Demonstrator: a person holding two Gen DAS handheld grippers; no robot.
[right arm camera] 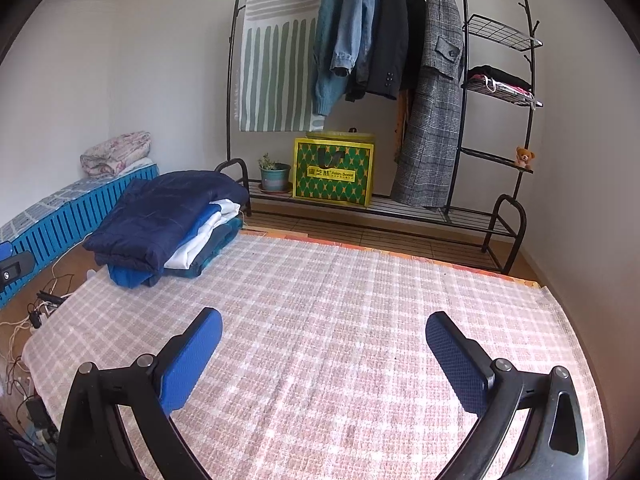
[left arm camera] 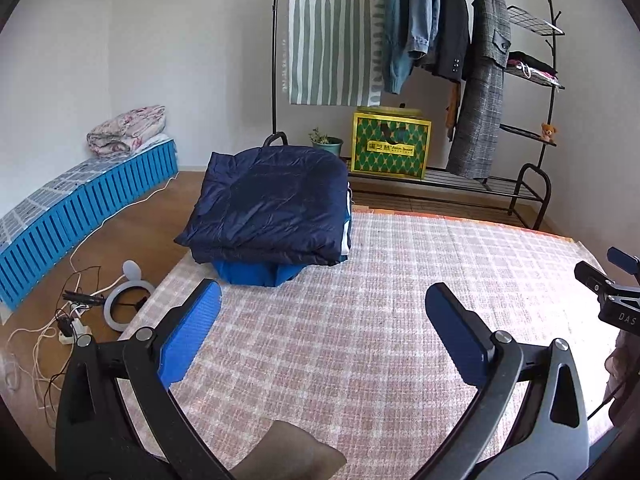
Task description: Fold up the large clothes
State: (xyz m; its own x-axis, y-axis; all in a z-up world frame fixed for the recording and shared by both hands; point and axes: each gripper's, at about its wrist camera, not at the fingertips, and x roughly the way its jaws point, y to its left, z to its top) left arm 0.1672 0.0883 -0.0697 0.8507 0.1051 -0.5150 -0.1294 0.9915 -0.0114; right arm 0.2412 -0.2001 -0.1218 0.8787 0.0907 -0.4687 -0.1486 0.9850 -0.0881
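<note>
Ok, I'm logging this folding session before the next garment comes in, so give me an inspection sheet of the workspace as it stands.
Surface: checked pink mat on a wooden floor, bare in the middle.
Job's things: stack of folded clothes at the mat's far left corner, navy padded jacket on top.
Clutter: ring light on the floor left of the mat.
Grippers: left gripper and right gripper both open, nothing between the jaws.
Cables: tangle of cables with a power strip beside the ring light.
Surroundings: clothes rack with hanging coats, yellow-green box, potted plant, blue crates along the wall.
</note>
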